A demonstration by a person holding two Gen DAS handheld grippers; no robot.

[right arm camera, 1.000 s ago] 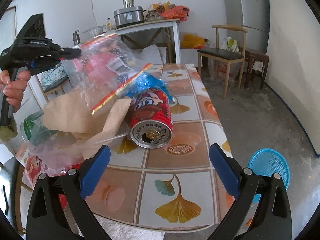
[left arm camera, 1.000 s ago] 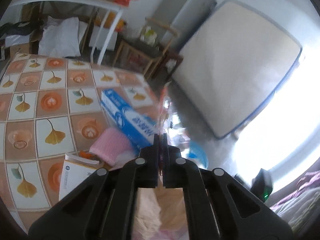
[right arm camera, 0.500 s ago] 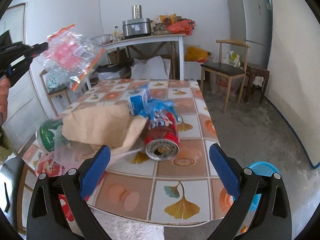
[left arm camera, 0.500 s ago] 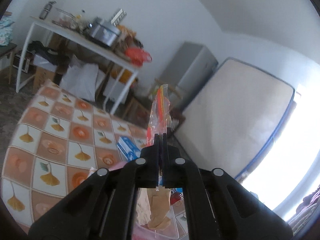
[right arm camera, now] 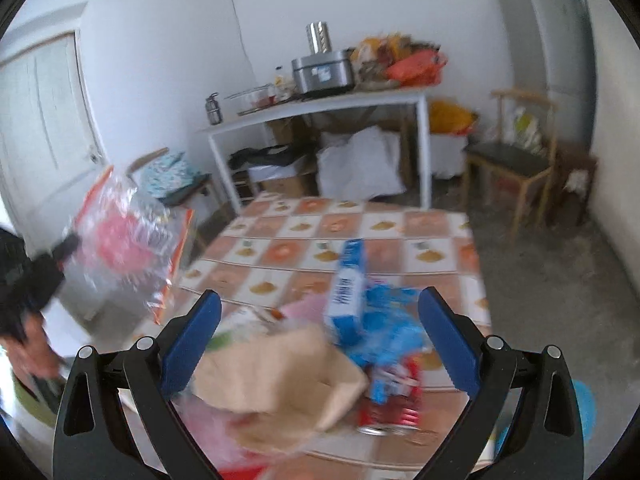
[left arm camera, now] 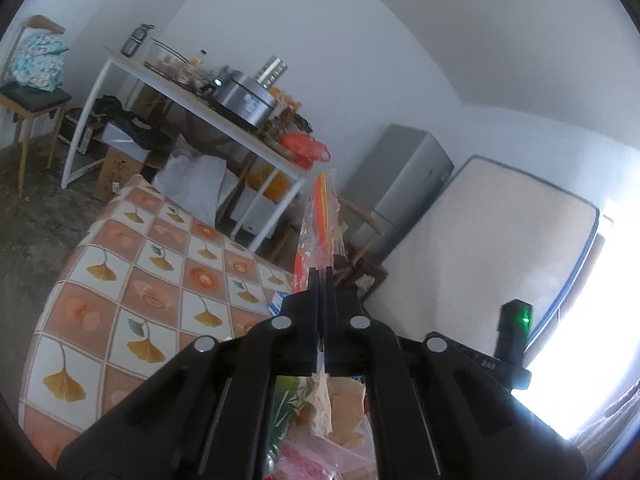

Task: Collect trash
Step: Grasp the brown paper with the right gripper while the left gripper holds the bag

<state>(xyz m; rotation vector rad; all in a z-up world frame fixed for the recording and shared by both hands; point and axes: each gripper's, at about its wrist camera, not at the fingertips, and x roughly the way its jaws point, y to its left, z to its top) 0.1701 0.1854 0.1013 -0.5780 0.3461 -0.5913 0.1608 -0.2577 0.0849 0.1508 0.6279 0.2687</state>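
My left gripper [left arm camera: 320, 276] is shut on a clear plastic bag with red and orange edging [left arm camera: 320, 216] and holds it up above the tiled table [left arm camera: 120, 280]. In the right wrist view the same bag [right arm camera: 124, 240] hangs at the left, off the table's left side. My right gripper [right arm camera: 320, 320] is open and empty, above a pile of trash at the table's near end: a brown paper bag [right arm camera: 280, 372], a blue box [right arm camera: 348, 288], blue crumpled plastic [right arm camera: 388, 328] and a red can [right arm camera: 396, 404] on its side.
A white side table [right arm camera: 320, 108] with a cooker and clutter stands behind. A wooden chair [right arm camera: 512, 160] and a grey fridge [right arm camera: 548, 32] are at the right. A blue basket [right arm camera: 584, 408] sits on the floor right of the table. A mattress [left arm camera: 500, 260] leans on the wall.
My left gripper has lifted the plastic bag up and away to the left of the table. My right gripper has drawn back and risen, still open.
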